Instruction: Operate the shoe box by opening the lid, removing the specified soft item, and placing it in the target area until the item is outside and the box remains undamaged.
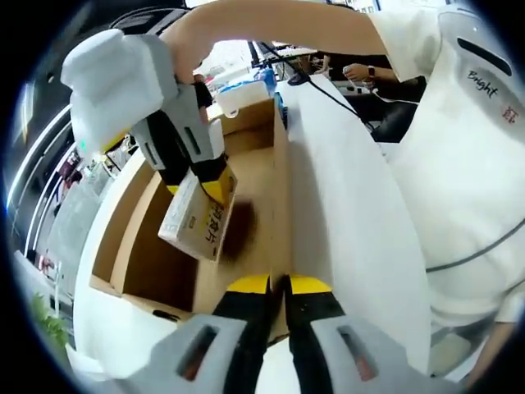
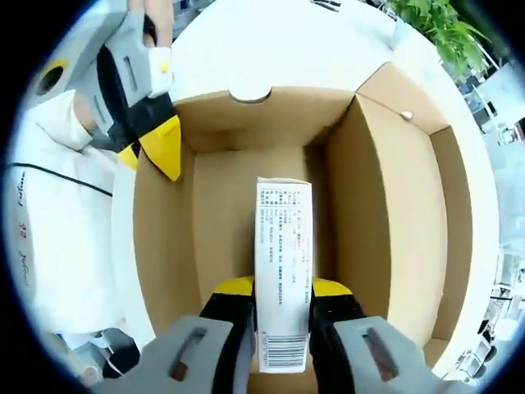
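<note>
Worktop (image 2: 328, 41): I see a white surface under the shoe box and running out past its far wall.
Shoe box (image 1: 139, 246): brown cardboard, open, its inside bare to both views. In the right gripper view I look straight down into it (image 2: 394, 205), with a half-round notch in the far wall.
Person (image 1: 467, 164): white shirt beside the shoe box, on the same side as my left claw; one bare arm reaches over the box.
Right claw (image 2: 283, 291): I see it closed on the packet, a yellow-tipped jaw on each side of the packet's near end. In the left gripper view it comes down into the shoe box from above (image 1: 197, 180), gripping the packet's upper edge.
Left claw (image 1: 279, 285): jaws close together, pinched on the upper edge of the shoe box's side wall. In the right gripper view its yellow tips sit at the box's corner, at that wall (image 2: 156, 144).
Packet (image 2: 283, 271): narrow, white, printed text and a barcode. It is inside the shoe box, tilted, held off the floor as far as I can tell (image 1: 197, 217).
</note>
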`<action>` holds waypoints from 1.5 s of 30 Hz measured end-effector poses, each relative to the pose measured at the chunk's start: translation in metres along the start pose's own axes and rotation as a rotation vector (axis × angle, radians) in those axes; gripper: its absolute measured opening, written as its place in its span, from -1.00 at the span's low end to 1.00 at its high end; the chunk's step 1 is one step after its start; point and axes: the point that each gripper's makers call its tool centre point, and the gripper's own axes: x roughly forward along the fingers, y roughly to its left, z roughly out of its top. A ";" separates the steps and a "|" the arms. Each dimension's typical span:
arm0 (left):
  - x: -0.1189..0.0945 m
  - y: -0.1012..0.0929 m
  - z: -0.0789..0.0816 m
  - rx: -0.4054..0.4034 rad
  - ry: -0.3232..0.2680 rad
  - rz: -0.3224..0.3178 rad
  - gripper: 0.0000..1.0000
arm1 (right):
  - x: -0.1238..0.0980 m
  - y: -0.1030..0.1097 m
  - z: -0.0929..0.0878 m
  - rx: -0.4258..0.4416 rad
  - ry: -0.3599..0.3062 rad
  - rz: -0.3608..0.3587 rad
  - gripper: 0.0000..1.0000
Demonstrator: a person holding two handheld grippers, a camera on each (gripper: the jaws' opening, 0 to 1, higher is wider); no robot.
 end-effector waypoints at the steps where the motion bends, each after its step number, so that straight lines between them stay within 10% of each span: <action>1: 0.000 0.000 0.000 -0.001 0.000 0.000 -0.89 | -0.002 -0.001 0.000 0.010 -0.006 0.002 -0.58; 22: 0.000 0.000 0.000 -0.001 -0.004 0.001 -0.89 | -0.037 0.021 -0.007 0.077 -0.044 0.041 -0.58; 32: 0.000 0.000 0.000 -0.002 -0.007 0.001 -0.89 | -0.061 0.028 -0.012 0.021 -0.083 0.008 -0.58; 39: 0.000 0.001 0.000 -0.004 -0.007 0.004 -0.88 | -0.071 0.031 -0.017 -0.231 -0.103 -0.074 -0.58; 41: 0.000 0.000 0.000 -0.005 -0.006 0.004 -0.88 | -0.074 0.032 -0.018 -0.099 -0.119 -0.041 -0.58; 45: 0.000 0.000 0.001 -0.004 -0.005 0.006 -0.88 | -0.073 0.034 -0.025 -0.163 -0.099 -0.036 -0.58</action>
